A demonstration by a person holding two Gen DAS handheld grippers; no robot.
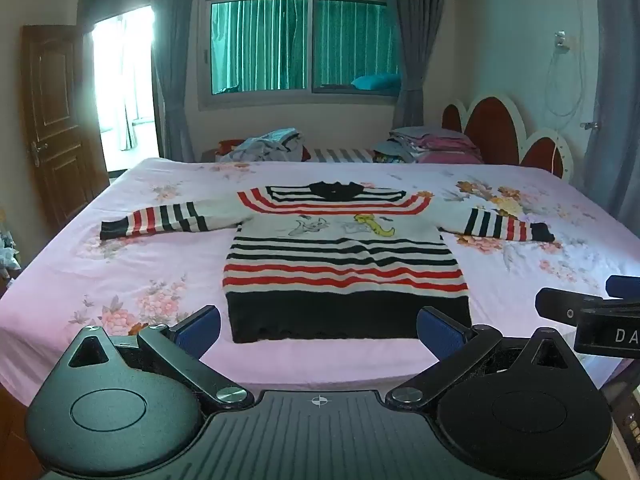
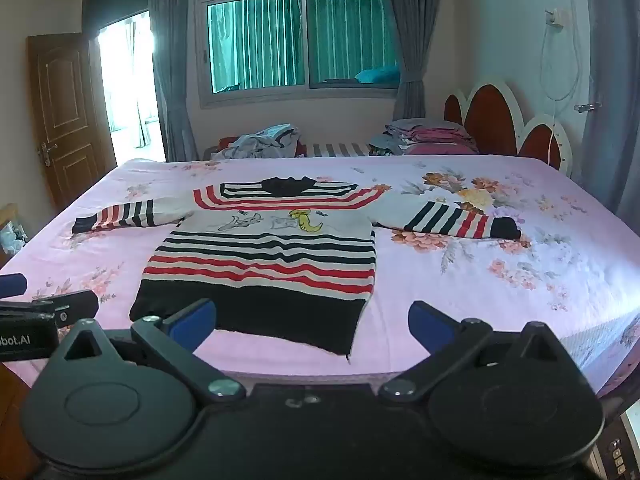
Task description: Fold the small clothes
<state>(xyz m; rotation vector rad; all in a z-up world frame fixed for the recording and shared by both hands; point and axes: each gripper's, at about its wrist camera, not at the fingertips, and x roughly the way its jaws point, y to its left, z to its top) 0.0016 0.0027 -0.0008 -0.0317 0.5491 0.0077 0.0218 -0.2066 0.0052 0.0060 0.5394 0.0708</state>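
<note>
A small striped sweater in black, red and white with a cartoon print lies flat on the pink floral bed sheet, both sleeves spread out sideways, black hem nearest me. It also shows in the right wrist view. My left gripper is open and empty, held just in front of the hem. My right gripper is open and empty, near the hem's right corner. The right gripper shows at the right edge of the left wrist view; the left gripper shows at the left edge of the right wrist view.
A heap of loose clothes and a folded pile lie beyond the bed's far edge. A red and white headboard stands at the right. A wooden door is at the left, a window behind.
</note>
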